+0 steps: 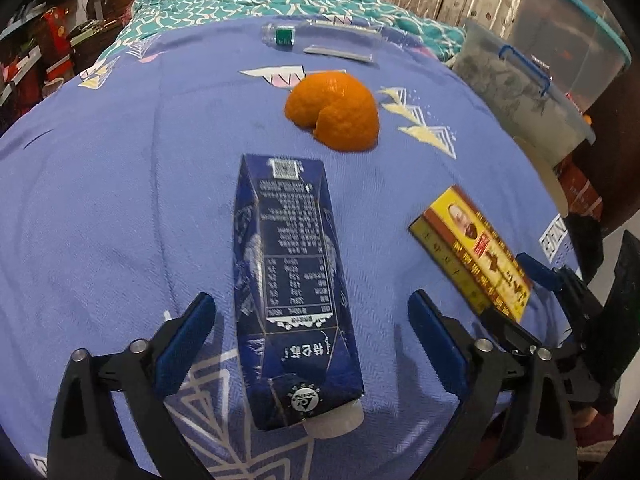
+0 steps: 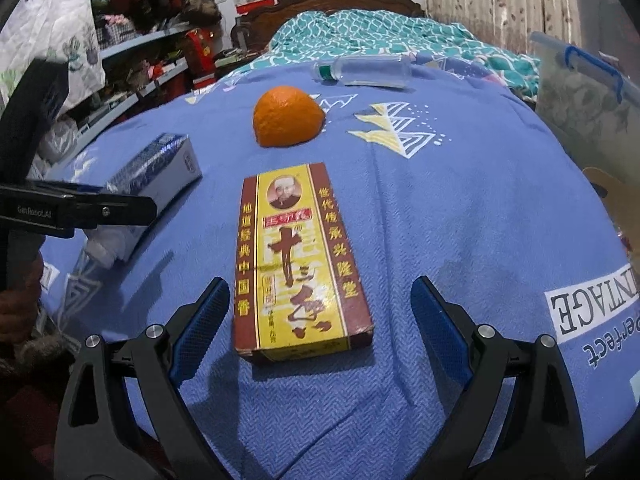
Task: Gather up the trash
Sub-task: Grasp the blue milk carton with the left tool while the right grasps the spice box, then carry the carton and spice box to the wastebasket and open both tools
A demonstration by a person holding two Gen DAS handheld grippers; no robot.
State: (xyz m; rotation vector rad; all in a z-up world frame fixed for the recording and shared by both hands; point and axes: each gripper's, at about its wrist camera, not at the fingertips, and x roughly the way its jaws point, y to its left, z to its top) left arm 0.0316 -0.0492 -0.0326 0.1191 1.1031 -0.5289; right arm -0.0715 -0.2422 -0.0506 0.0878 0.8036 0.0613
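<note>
A dark blue drink carton (image 1: 292, 280) lies on its side on the blue bedsheet (image 1: 120, 168), white cap toward the camera. My left gripper (image 1: 310, 300) straddles it, open, with gaps between its pads and the carton. A yellow and brown flat box (image 2: 300, 264) lies lengthwise between the fingers of my right gripper (image 2: 320, 284), which is open and clear of the box's sides. Farther back sit an orange peel (image 1: 334, 112) (image 2: 288, 116) and a clear plastic bottle (image 1: 320, 38) (image 2: 364, 70). The left wrist view shows the box (image 1: 472, 256) at right; the carton (image 2: 156, 176) is at left in the right wrist view.
A teal quilt (image 2: 380, 32) is bunched at the head of the bed. Clear plastic storage bins (image 1: 520, 92) (image 2: 580, 92) stand along the right side. Cluttered shelves (image 2: 140, 52) line the left. A person's sleeve (image 2: 24, 320) shows at the lower left.
</note>
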